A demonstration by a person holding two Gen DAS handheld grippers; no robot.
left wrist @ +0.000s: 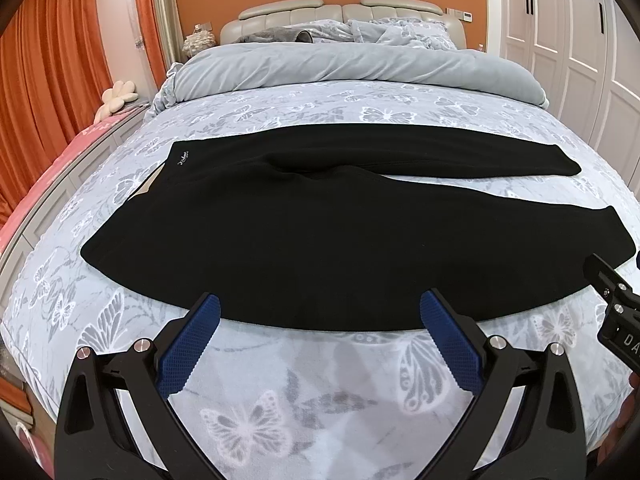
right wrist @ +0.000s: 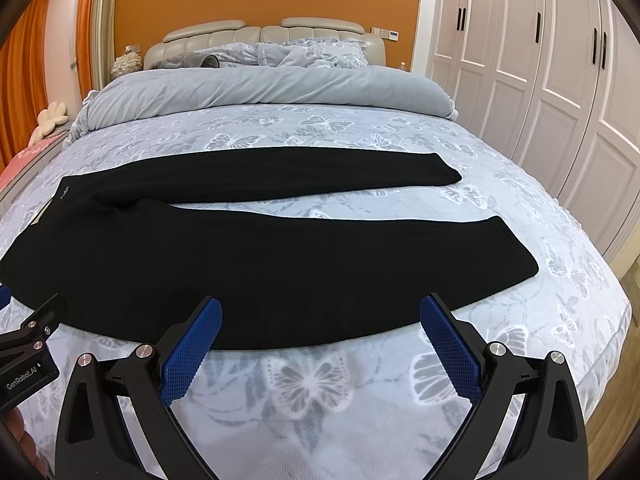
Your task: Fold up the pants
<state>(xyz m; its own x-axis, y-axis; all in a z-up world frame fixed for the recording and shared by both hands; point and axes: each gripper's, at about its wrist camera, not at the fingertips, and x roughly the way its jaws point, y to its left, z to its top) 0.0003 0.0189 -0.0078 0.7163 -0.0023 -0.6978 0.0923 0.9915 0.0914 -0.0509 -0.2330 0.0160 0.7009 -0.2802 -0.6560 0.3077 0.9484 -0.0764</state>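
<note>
One pair of black pants (left wrist: pixel 304 236) lies flat across the butterfly-print bedspread (left wrist: pixel 320 392), waistband left, two legs splayed right. The left gripper (left wrist: pixel 320 320) and the right gripper (right wrist: pixel 320 322) hover at the near edge, both with fingers spread apart, holding nothing.

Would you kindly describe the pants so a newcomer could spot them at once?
Start at the large bed with the pale butterfly-print cover. Across its near half lie the pants, spread flat, waistband left, legs splayed right. They are the only solid black item there, unlike the grey duvet beyond.
</note>
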